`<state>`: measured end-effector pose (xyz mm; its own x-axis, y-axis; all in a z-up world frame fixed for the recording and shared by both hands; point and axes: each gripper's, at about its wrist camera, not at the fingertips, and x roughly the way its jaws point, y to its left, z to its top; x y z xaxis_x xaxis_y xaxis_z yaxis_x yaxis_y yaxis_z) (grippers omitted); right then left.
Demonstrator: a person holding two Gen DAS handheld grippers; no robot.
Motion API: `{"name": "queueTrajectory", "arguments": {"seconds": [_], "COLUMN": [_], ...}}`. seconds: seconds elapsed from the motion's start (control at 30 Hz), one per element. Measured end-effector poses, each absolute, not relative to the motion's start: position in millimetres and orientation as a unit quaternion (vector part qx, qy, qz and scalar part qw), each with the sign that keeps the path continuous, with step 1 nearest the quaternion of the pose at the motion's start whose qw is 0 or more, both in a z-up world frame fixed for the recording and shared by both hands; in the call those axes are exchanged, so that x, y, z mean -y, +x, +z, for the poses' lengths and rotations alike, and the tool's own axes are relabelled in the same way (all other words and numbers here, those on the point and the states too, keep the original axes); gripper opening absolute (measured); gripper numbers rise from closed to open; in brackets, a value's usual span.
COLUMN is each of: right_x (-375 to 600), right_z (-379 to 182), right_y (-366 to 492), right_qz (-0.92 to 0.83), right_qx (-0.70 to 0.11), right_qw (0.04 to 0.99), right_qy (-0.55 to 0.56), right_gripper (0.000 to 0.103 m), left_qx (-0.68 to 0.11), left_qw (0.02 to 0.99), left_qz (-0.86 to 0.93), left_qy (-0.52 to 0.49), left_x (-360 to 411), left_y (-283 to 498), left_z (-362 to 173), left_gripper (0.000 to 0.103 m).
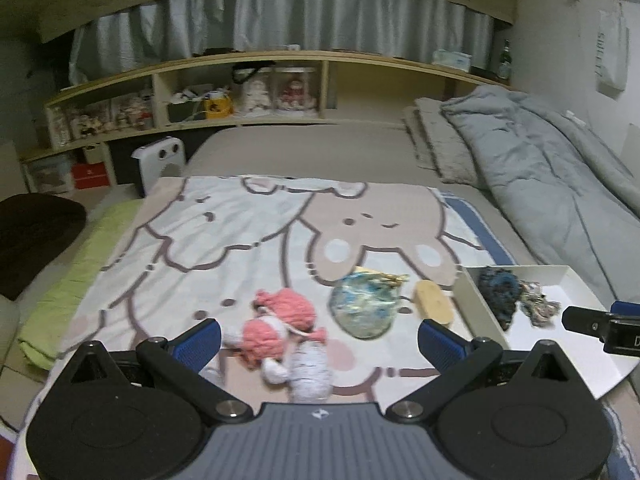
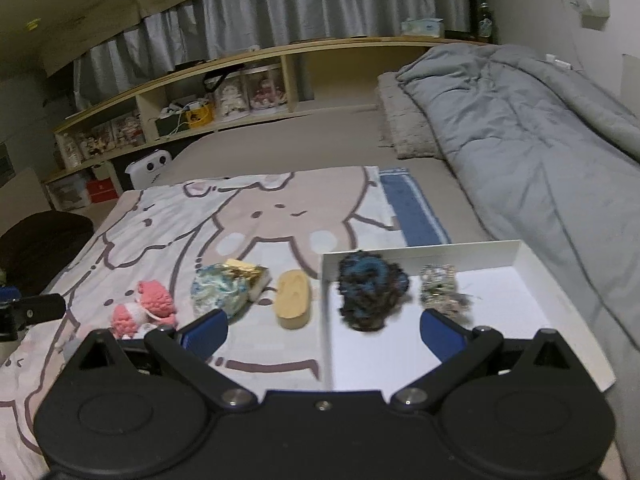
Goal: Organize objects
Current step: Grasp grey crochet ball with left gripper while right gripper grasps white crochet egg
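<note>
Hovering above a cartoon-printed blanket spread on a bed, the left gripper has its blue-padded fingers spread wide with nothing between them. Just ahead of it, in the gap between the fingers as the left wrist camera sees it, lies a pink and white knitted doll on the blanket. Beyond the doll to the right sits a pale blue-green yarn ball with a gold-wrapped packet touching its far side, and just beside that a tan oval block.

The right gripper is likewise spread open and empty, poised over the near left edge of a white tray. Inside the tray, near its far wall, rest a dark blue and black yarn bundle and, to its right and slightly apart, a smaller grey speckled yarn bundle. The rest of the tray floor is bare white.

In the right wrist view the tan block lies just beside the tray's left wall, outside it. The left gripper's fingertip shows at the left edge of that view, and the right gripper's tip shows at the right edge of the left wrist view.

Farther off, a rumpled grey duvet lies along the right of the bed, and a wooden shelf of figurines stands below grey curtains.
</note>
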<state>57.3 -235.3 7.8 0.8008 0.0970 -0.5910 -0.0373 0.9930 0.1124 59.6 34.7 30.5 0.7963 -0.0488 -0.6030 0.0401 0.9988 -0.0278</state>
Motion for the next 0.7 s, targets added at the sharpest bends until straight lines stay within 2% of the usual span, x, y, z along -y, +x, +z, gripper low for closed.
{"name": "queueTrajectory", "arguments": {"seconds": [0.27,0.7], "right_x": [197.0,135.3], "right_z": [-0.4,-28.6], "right_y": [67.4,90.9], "right_qz": [0.064,0.113], "right_qx": [-0.317,-0.335], "right_qw": [0.945,0.930], "right_qy": [0.057,0.095], "right_gripper": [0.103,0.103], "left_qx": [-0.319,-0.346], "left_qw": [0.948,0.934], "left_qz": [-0.005,0.038], "left_qy": [-0.014,-0.084], "left_x": [-69.5,-125.2], "left_y": [55.1,72.3], "left_z": [19.7,-15.3], "left_gripper": [0.103,0.101]}}
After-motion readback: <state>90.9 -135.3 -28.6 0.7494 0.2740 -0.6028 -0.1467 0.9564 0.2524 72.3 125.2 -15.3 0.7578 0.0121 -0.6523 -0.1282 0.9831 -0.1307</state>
